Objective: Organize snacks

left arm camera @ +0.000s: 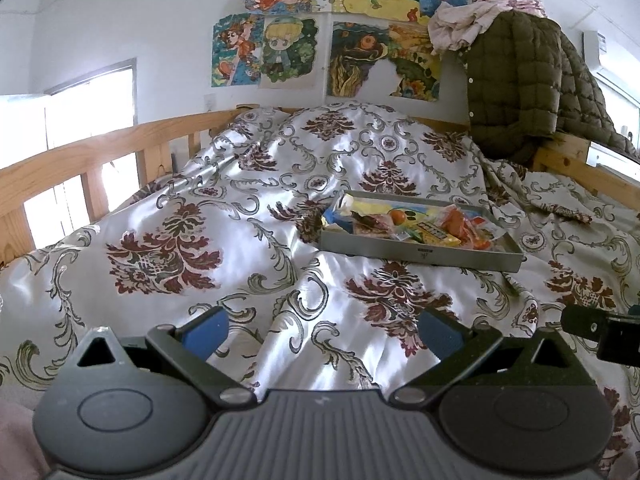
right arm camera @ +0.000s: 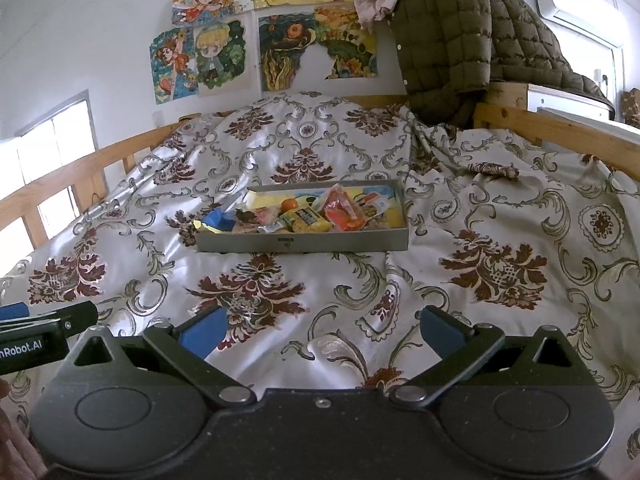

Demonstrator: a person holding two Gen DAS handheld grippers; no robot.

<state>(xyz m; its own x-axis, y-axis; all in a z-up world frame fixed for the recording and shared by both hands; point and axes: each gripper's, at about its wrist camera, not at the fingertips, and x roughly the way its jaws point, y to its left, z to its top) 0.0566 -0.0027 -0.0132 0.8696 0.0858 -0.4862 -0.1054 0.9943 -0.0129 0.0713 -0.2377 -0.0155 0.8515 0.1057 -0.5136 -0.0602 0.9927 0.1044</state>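
Looking across the bed (right arm camera: 500, 216), I see its cream quilt with maroon damask motifs filling both views, wooden rails on either side. An olive quilted jacket (right arm camera: 452, 44) hangs over the far right corner, below cartoon drawings (right arm camera: 208, 56) taped to the wall. Mid-bed lies a shallow grey tray (right arm camera: 304, 242) with a small dark mark on its front wall that I cannot read; the snacks (right arm camera: 312, 216) are piled inside it, among them a yellow packet with dark lettering too blurred to read. My left tool (left arm camera: 324, 330) and right tool (right arm camera: 322, 330) hover near me, well short of the tray, jaws spread and empty. On the left tool's body I read "nRobot.AI".
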